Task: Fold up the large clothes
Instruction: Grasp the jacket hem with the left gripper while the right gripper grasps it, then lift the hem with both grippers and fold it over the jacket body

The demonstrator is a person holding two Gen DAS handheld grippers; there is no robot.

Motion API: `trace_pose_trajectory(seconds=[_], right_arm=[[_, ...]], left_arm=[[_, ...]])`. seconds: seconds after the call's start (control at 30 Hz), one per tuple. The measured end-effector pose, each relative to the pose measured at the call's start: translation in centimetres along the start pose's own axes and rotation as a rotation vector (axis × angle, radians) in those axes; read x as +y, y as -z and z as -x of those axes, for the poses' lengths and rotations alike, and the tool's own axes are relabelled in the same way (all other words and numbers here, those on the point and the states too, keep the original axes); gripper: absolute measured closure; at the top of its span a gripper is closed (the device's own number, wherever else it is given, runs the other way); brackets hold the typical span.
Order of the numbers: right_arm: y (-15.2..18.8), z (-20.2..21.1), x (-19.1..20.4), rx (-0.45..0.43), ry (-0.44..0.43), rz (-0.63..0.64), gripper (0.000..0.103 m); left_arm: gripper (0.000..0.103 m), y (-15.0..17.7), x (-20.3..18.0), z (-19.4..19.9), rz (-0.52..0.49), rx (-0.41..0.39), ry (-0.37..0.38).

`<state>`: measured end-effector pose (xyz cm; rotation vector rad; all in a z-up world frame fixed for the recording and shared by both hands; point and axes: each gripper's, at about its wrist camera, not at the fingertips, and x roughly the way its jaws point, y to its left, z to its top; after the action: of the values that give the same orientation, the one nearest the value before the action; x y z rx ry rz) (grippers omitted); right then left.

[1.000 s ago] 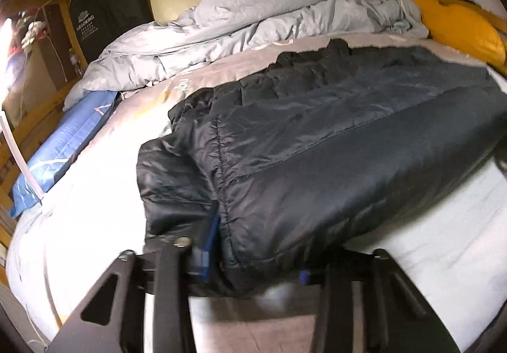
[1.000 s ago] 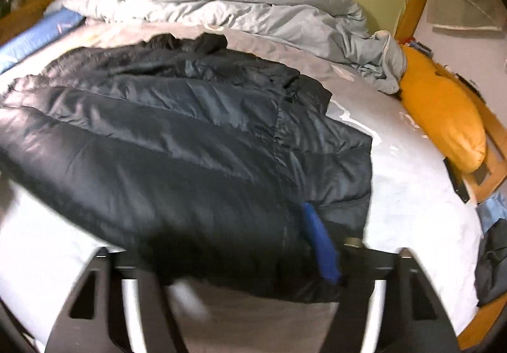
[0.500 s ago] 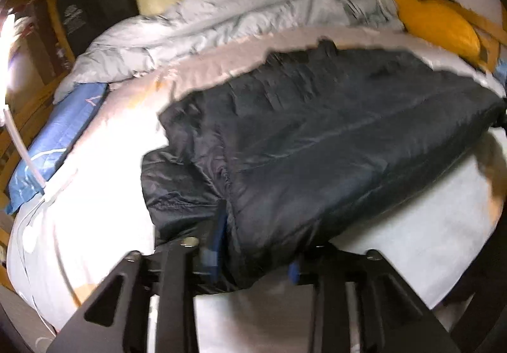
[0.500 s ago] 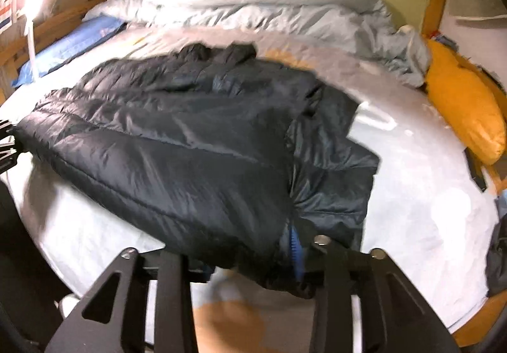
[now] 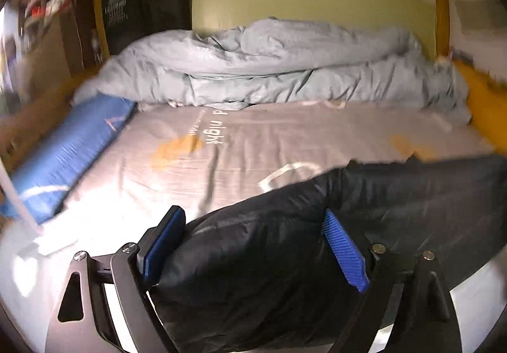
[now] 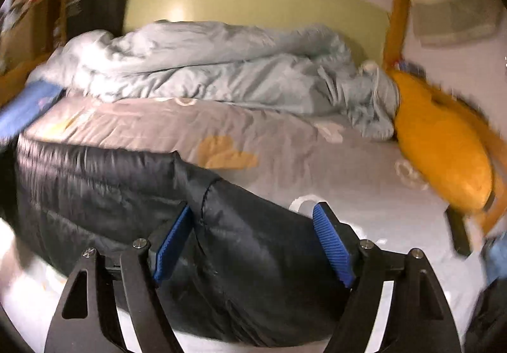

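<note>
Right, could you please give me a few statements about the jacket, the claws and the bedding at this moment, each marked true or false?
1. The left claw has the black puffer jacket bunched between its blue pads. True.
2. The right claw is clear of the jacket. False: jacket fabric fills the space between its pads too.
3. The crumpled light blue duvet is piled at the far end of the bed. True.
4. The orange pillow lies on top of the jacket. False: it sits at the bed's right edge, apart from the jacket.
5. The bedsheet is plain white. False: it is grey with printed lettering and orange patches.
</note>
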<state>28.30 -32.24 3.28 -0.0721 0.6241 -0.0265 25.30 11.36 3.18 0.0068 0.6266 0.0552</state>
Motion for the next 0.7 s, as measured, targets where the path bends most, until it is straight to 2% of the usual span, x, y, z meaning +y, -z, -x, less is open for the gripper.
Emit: trace_pose_trajectory(seconds=[0.07, 0.13, 0.2, 0.3, 0.37, 0.43, 0.53, 0.6, 0.63, 0.67, 0.7], right_arm=[[0.9, 0.6, -1.5, -0.031, -0.055, -0.06, 0.024], [2.0, 1.6, -2.9, -0.061, -0.076, -0.099, 0.015], [2.6, 2.4, -3.7, -0.061, -0.082, -0.117, 0.013], [3.7, 3.6, -5.0, -0.073, -0.042, -0.133, 0.008], [4.6, 3.8, -5.9, -0.073, 0.011, -0.137, 0.005], [5.3, 3.1, -6.7, -0.036, 0.018, -0.15, 0.005], [5.9, 1.5, -7.6, 0.046, -0.09, -0.191, 0.006], [6.1, 0.3, -7.4, 0.097, -0.195, -0.199, 0.01], [6.2, -0.4, -7.2, 0.124, -0.224, -0.197, 0.019], [6.3, -0.9, -6.9, 0.138, -0.229, -0.193, 0.028], [6.4, -1.3, -6.6, 0.145, -0.227, -0.185, 0.033]], left_arm=[[0.011, 0.6, 0.7, 1.0, 0.005, -0.049, 0.025], [0.007, 1.6, 1.3, 2.2, 0.0, -0.086, 0.034], [0.0, 2.8, 2.1, 3.2, 0.022, -0.106, 0.054], [0.0, 4.8, 3.2, 4.3, 0.072, -0.112, 0.052], [0.0, 5.5, 4.0, 4.4, 0.091, -0.112, 0.016], [0.0, 5.9, 5.0, 4.3, 0.107, -0.107, -0.011], [0.0, 6.7, 6.2, 4.1, 0.143, -0.088, 0.006], [0.0, 7.2, 6.5, 3.5, 0.154, -0.049, 0.074], [0.0, 7.3, 6.3, 2.9, 0.142, -0.022, 0.128], [0.005, 7.4, 5.9, 2.4, 0.129, -0.006, 0.164], [0.029, 7.5, 5.5, 2.0, 0.112, 0.002, 0.193]])
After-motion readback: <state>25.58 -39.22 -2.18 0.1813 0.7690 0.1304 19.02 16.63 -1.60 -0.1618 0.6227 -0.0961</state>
